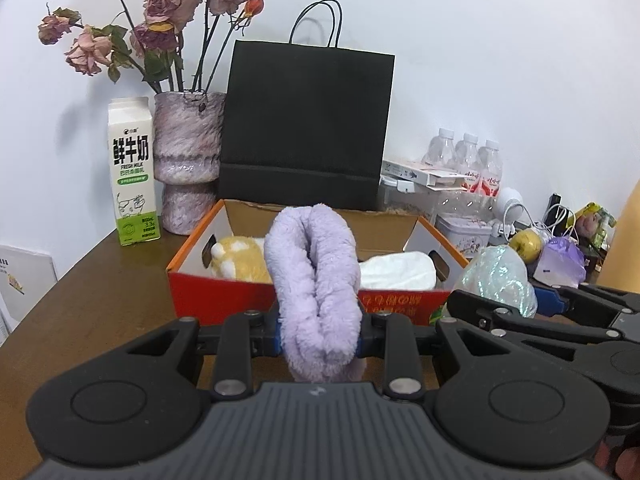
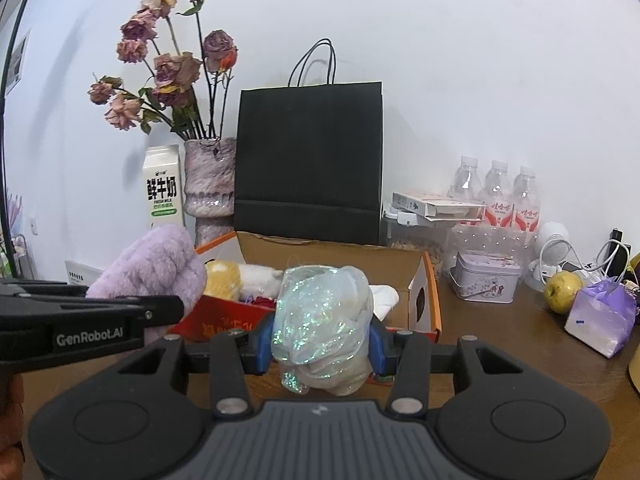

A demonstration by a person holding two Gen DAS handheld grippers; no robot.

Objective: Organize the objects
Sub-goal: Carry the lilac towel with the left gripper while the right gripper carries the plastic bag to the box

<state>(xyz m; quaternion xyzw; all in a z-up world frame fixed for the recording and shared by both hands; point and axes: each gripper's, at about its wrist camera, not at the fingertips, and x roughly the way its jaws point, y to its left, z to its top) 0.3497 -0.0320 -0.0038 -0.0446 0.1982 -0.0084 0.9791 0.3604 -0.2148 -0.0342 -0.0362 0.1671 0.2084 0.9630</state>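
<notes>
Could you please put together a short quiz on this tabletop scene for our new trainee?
1. True or false: the left tool is shut on the fluffy purple cloth.
2. What does the right tool hold? A) the milk carton B) the shimmery iridescent bundle C) the apple
3. Name the tall dark thing that stands right behind the red cardboard box.

Key:
1. True.
2. B.
3. The black paper bag.
</notes>
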